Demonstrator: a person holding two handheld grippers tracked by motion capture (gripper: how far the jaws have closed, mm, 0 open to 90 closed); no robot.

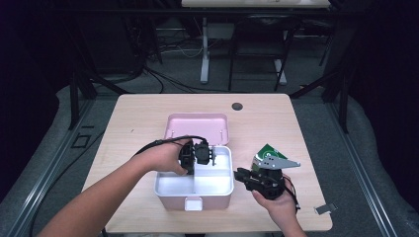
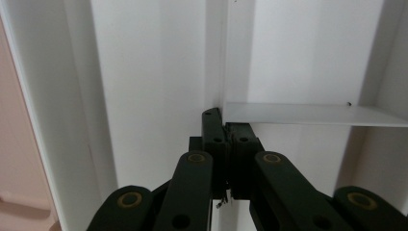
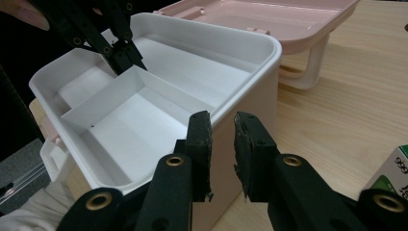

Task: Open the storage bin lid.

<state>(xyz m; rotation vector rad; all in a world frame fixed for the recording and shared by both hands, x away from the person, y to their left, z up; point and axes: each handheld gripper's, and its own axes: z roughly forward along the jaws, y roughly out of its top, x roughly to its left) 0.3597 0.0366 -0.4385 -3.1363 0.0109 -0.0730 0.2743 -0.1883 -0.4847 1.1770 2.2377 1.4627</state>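
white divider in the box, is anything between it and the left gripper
Nothing visible stands between them. The left gripper has its jaws closed on the corner of the white divider inside the pink box, as its own view shows too. The right gripper waits at the box's outer rim, holding nothing.

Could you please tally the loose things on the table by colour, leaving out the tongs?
Pink and white: 1, the open storage box with its white inner tray
Green and white: 1, the carton
Silver-grey: 1, the small flat piece near the table's right front corner
Total: 3
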